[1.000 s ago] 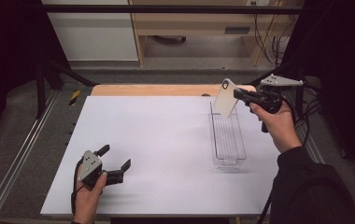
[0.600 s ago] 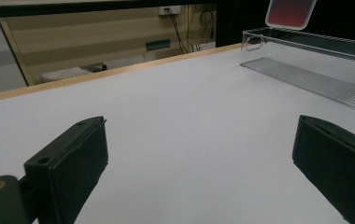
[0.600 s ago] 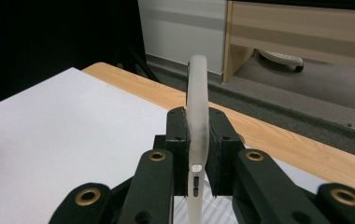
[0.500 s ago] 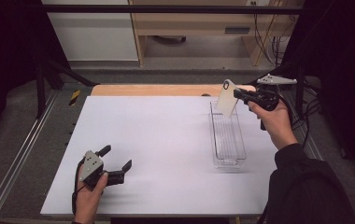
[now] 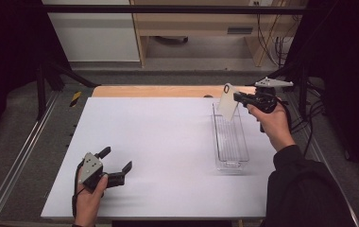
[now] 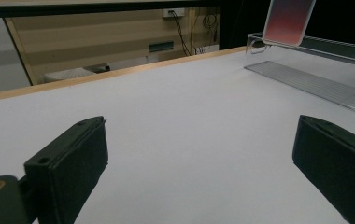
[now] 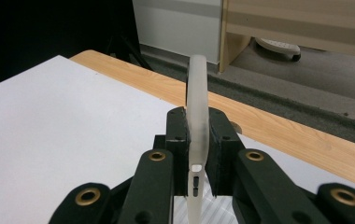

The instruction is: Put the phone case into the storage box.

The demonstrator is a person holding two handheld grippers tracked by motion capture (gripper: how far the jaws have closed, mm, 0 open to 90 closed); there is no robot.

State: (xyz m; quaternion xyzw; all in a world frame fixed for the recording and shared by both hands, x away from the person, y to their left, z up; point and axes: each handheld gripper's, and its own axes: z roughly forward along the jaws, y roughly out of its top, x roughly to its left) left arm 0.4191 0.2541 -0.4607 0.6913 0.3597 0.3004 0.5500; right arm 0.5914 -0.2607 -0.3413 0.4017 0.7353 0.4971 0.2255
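Observation:
A translucent white phone case (image 5: 227,101) hangs tilted just above the far end of a clear plastic tray (image 5: 232,137). My right gripper (image 5: 238,98) is shut on the case's edge; in the right gripper view the case (image 7: 197,93) stands edge-on, with the pads pressed on both sides of it (image 7: 197,140). My left gripper (image 5: 117,159) rests on the white table at the near left, open and with nothing between its jaws (image 6: 199,158). From there the case (image 6: 287,21) and the tray (image 6: 315,84) show far off at the upper right.
The white sheet (image 5: 158,137) covers the table, with a wooden strip (image 5: 168,91) along the far edge. A yellow-and-black tool (image 5: 75,98) lies off the table at the far left. A metal rail (image 5: 17,165) runs along the left side.
My right hand has drifted a little left and down, bringing the phone case lower over the tray's far end. The left gripper has stayed in place.

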